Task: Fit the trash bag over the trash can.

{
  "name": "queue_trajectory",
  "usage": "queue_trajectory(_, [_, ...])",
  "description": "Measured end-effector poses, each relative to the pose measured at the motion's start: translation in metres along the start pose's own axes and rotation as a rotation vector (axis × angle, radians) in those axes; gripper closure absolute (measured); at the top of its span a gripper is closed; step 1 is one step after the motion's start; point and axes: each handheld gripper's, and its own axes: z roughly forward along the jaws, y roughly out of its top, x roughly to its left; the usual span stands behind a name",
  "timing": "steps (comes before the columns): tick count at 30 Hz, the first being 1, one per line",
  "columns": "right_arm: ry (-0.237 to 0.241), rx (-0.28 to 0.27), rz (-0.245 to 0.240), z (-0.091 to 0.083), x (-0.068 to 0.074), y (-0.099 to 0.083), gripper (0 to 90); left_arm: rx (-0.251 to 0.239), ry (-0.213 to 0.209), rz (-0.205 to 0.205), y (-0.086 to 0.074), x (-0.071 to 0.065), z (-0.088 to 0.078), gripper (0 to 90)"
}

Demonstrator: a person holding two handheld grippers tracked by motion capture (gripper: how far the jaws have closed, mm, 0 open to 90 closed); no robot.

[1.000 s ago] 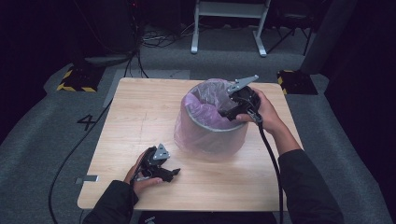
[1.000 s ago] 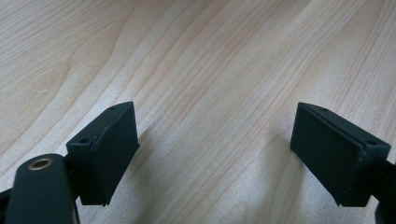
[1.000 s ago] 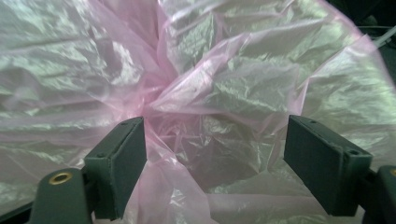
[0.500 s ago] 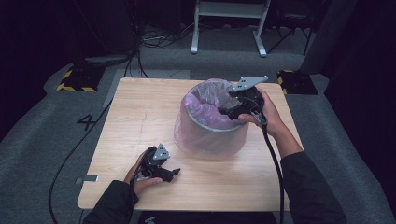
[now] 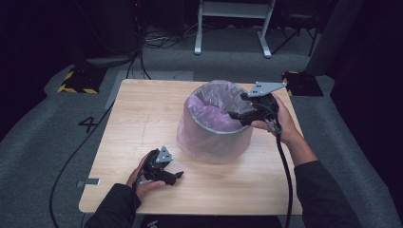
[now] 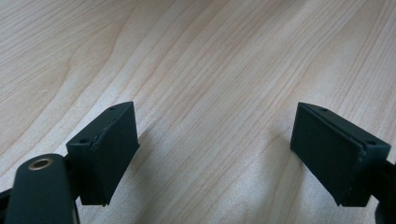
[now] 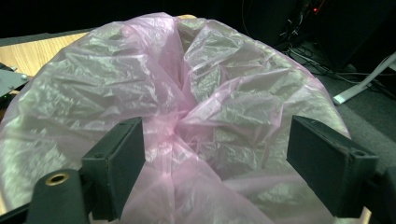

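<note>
Bin (image 5: 215, 137) sits right of centre on counter (image 5: 138, 123), w/ pink liner (image 7: 187, 107) draped over its rim. Right gripper (image 5: 237, 115) hangs over bin's right rim, fingers (image 7: 119, 161) spread, holding nothing. Left gripper (image 5: 171, 175) rests on counter near bin's front-left, fingers (image 6: 109, 147) spread too, empty. Best approach, I'd say: go in low, pinch a fold of liner near rim, close gently so film doesn't tear. Liner is thin, translucent, crinkled, bunched toward bin's middle.

Laboratory or studio: grey carpet floor (image 5: 43, 123), hazard-striped floor blocks (image 5: 76, 81), loose cables (image 5: 157, 40), white stand frame (image 5: 233, 23), dark surrounds.
</note>
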Motion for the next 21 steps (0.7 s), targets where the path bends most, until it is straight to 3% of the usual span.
queue_trajectory(6, [-0.020, -0.023, -0.002, -0.012, 0.002, -0.006, 19.4, 0.001, 0.000, 0.001, 0.000, 0.000, 0.000, 14.6])
queue_trajectory(21, [-0.040, 0.002, -0.039, -0.029, 0.014, -0.024, 19.3, 0.000, 0.000, 0.000, 0.000, 0.000, 0.000, 14.6])
